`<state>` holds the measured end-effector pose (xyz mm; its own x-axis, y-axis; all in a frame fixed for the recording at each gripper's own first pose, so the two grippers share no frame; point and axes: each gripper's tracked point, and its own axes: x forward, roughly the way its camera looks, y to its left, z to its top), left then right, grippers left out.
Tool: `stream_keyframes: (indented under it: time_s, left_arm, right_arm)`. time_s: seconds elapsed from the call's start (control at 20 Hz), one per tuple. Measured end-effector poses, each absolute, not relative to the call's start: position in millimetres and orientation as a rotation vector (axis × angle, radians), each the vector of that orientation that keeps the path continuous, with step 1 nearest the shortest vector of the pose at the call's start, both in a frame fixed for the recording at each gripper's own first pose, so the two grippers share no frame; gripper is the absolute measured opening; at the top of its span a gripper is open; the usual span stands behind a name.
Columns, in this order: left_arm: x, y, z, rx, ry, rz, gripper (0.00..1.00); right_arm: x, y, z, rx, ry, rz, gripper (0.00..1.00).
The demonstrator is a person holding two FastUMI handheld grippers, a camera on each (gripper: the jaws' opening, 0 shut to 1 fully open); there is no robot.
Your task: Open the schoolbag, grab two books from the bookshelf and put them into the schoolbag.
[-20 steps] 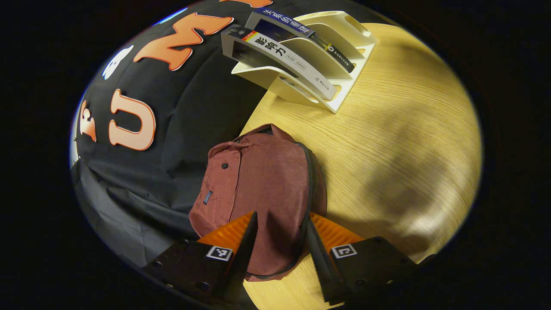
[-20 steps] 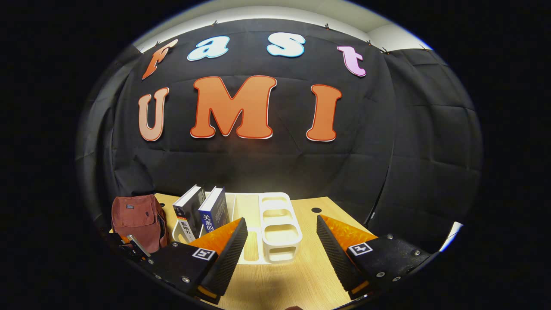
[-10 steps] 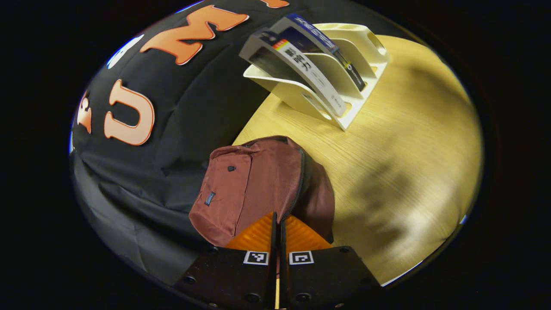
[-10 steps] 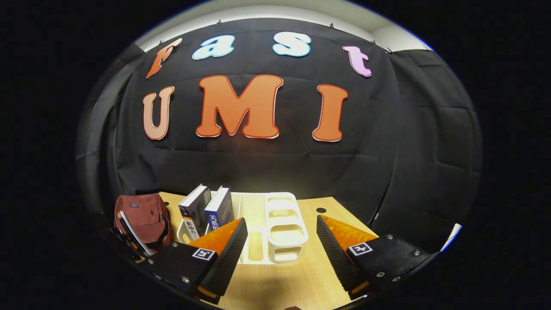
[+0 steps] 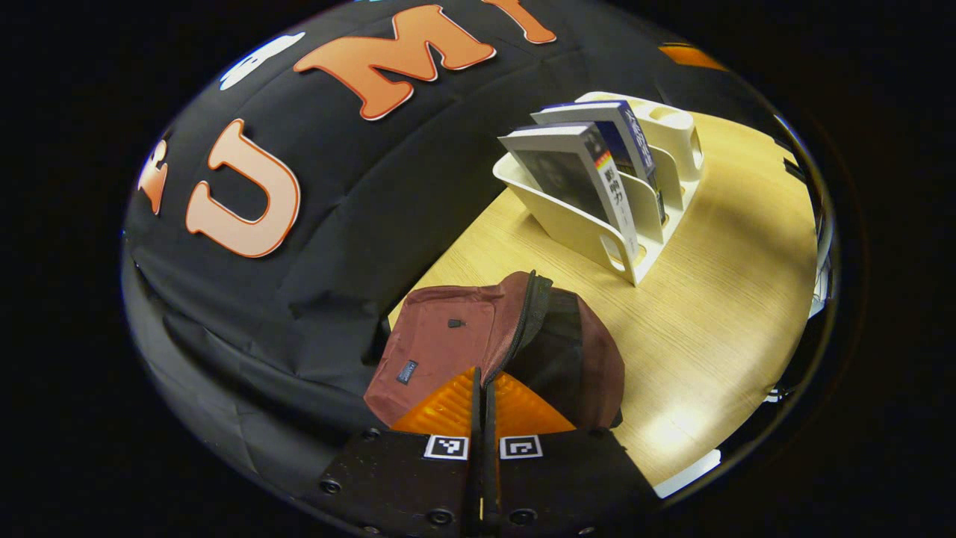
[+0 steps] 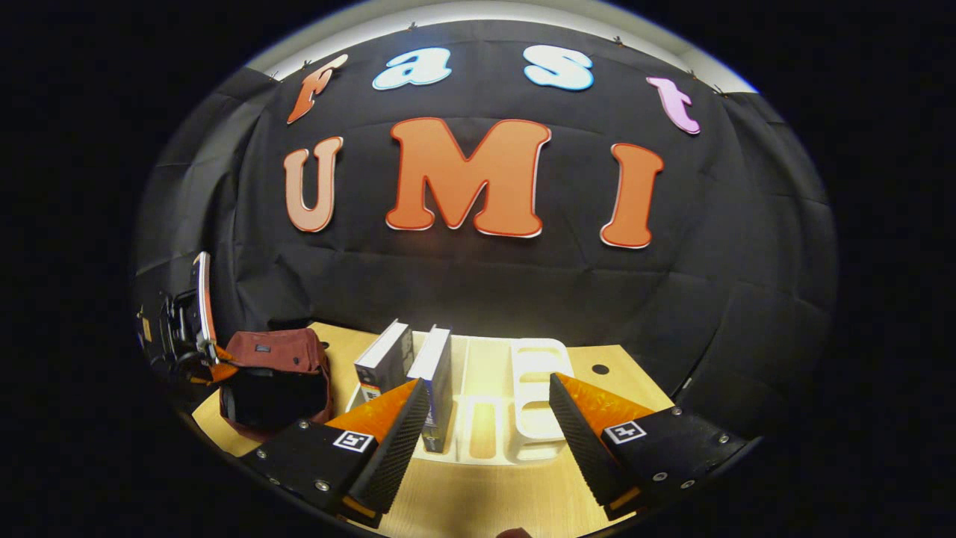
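Maroon schoolbag (image 5: 448, 340) flap edge apparently between pressed-together left gripper (image 5: 482, 407) fingers; right gripper (image 6: 485, 418) fingers wide apart.

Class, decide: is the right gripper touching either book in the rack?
Apart. The right gripper view shows the right gripper open, with bare rack between its fingers. One finger overlaps a book in the image, but stands nearer the camera.

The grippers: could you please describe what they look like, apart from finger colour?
Each gripper, left and right, has two wedge-shaped fingers on black blocky mounts held by screws. Every mount carries a small square black-and-white marker. The right gripper's pads are finely ribbed.
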<state>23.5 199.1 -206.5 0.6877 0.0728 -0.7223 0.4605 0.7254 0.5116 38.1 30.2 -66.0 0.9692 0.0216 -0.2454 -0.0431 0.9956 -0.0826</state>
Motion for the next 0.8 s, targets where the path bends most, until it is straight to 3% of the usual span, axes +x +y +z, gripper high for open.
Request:
stream_keyframes:
  time_s: [0.25,0.8]
  left_arm:
    - [52.5,219.6,-174.2,0.632,0.814,-0.302,0.01]
    - [98.8,238.5,-152.1,0.459,0.830,-0.449,0.01]
  right_arm:
    - [57.7,76.8,-76.9,-0.096,0.357,0.128,0.96]
    - [118.4,139.6,-86.3,-0.026,0.642,0.173,0.96]
